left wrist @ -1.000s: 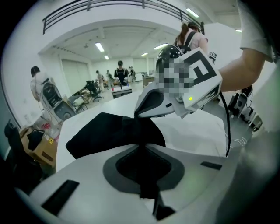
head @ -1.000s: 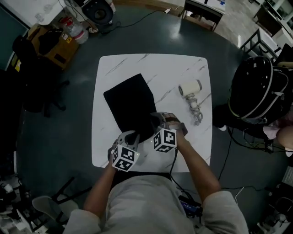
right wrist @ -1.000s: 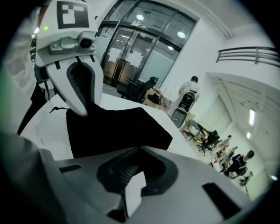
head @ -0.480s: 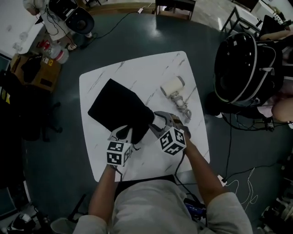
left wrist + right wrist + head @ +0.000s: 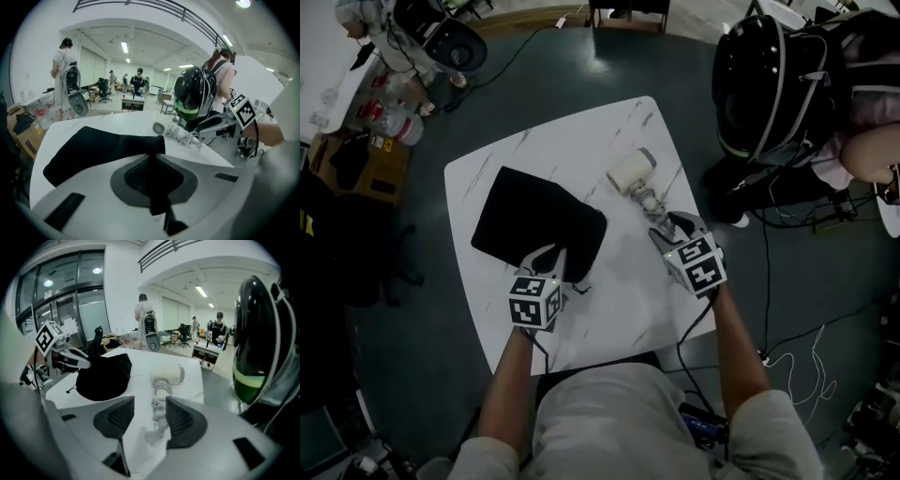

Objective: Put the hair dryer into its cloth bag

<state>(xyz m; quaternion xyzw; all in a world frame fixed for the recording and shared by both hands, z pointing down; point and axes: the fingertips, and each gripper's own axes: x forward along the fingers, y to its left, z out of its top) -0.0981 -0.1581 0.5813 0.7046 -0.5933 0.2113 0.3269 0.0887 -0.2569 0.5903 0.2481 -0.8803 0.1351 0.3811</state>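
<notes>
A black cloth bag (image 5: 534, 225) lies flat on the white marble table (image 5: 609, 291). My left gripper (image 5: 551, 266) is shut on the bag's near edge, and a fold of the bag (image 5: 101, 147) is pinched between its pads (image 5: 152, 171). The white hair dryer (image 5: 630, 172) lies on its side at the table's far right, with its coiled cord (image 5: 654, 202) trailing toward me. My right gripper (image 5: 677, 225) is open just short of the cord's near end. In the right gripper view the cord (image 5: 158, 405) shows through the gap between the jaws, with the hair dryer (image 5: 168, 375) beyond it.
A large black helmet-shaped backpack (image 5: 769, 75) and a seated person are close off the table's right edge. Cables (image 5: 787, 361) run over the floor at the right. A cardboard box (image 5: 356, 159) and bottles stand off to the left. Several people stand in the room behind.
My right gripper has let go of the bag, opened and swung right to the hair dryer's cord. The left gripper has kept its hold on the bag's edge and shifted a little.
</notes>
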